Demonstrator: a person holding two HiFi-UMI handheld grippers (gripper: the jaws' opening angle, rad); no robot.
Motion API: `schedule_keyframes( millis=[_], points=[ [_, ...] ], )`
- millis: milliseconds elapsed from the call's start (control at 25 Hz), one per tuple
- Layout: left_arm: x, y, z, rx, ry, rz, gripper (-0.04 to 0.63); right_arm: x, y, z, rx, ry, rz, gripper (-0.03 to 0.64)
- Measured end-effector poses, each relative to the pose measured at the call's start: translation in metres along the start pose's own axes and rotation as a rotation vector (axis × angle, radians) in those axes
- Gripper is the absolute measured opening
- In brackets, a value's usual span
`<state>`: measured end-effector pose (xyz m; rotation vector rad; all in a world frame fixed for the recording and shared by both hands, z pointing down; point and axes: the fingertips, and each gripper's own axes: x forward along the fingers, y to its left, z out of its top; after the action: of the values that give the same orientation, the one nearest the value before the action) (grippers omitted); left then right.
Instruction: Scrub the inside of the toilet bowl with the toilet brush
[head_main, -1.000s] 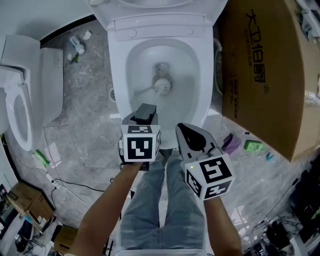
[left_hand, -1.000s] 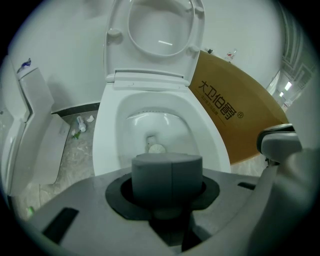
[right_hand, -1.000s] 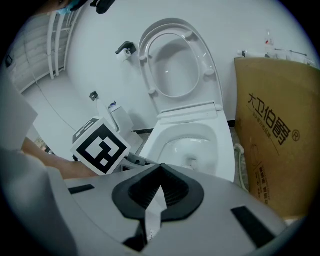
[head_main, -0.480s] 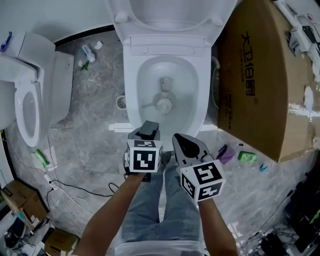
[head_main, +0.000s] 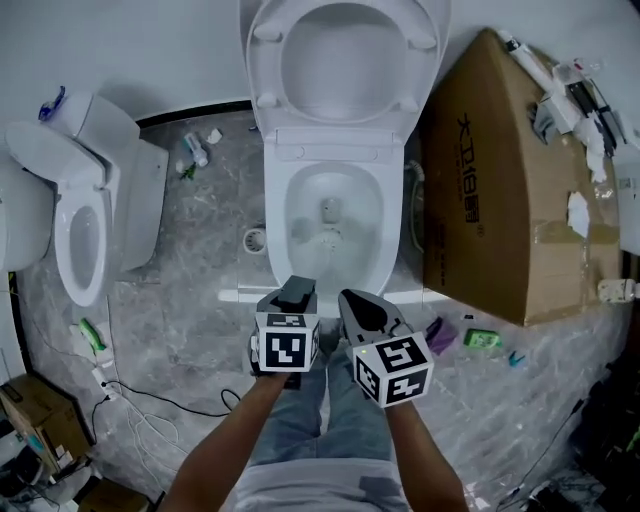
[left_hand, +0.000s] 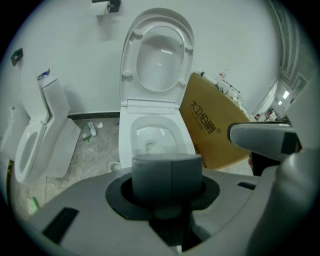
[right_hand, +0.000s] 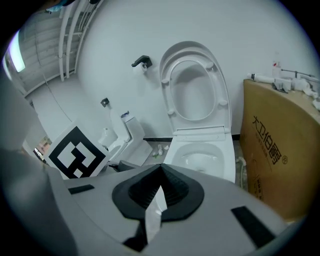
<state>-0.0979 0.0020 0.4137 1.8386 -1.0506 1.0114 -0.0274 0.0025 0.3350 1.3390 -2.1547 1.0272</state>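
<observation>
White porcelain fills the left edge of the head view. A second toilet (head_main: 85, 230) stands on the grey marbled floor (head_main: 180, 300), well apart from the job, with a couple of small bottles (head_main: 197, 150) lying beside it near the wall.

Right of these, the main toilet (head_main: 335, 150) has its seat and lid (head_main: 345, 60) tipped up against the wall, which leaves the toilet bowl (head_main: 278, 220) open for scrubbing. The toilet brush (head_main: 325, 240) lies inside the bowl, head down near the bottom. Its handle seems to angle toward the bowl's left side, and neither tool touches it.

The left tool (head_main: 295, 290) is clenched on nothing. Its own view shows the two grey jaws pressed together along one seam and aimed at the bowl. Just beside it, the right tool (head_main: 362, 303) is likewise closed and empty, its dark pads meeting in a V.

Both hang in front of the bowl's front rim, above the person's legs, near the brush but apart from it. I judge that scrubbing is not under way and that the handle must be gripped first, probably by the left tool, which is on the handle's side.

Farther right, a large cardboard box (head_main: 490, 200) leans close by the toilet, narrowing the room there.
</observation>
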Motion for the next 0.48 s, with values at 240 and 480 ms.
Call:
schedule_keyframes(
  millis=[240,480],
  points=[
    [-0.055,-0.012,0.023,0.005,-0.081,0.0,0.153,-0.032,0.021,0.035,-0.017,-0.057,-0.005,0.0],
    [-0.11,-0.027,0.053,0.003,-0.174,-0.005,0.153,-0.065,0.044,0.078,-0.087,-0.116,0.013,-0.002]
  ],
)
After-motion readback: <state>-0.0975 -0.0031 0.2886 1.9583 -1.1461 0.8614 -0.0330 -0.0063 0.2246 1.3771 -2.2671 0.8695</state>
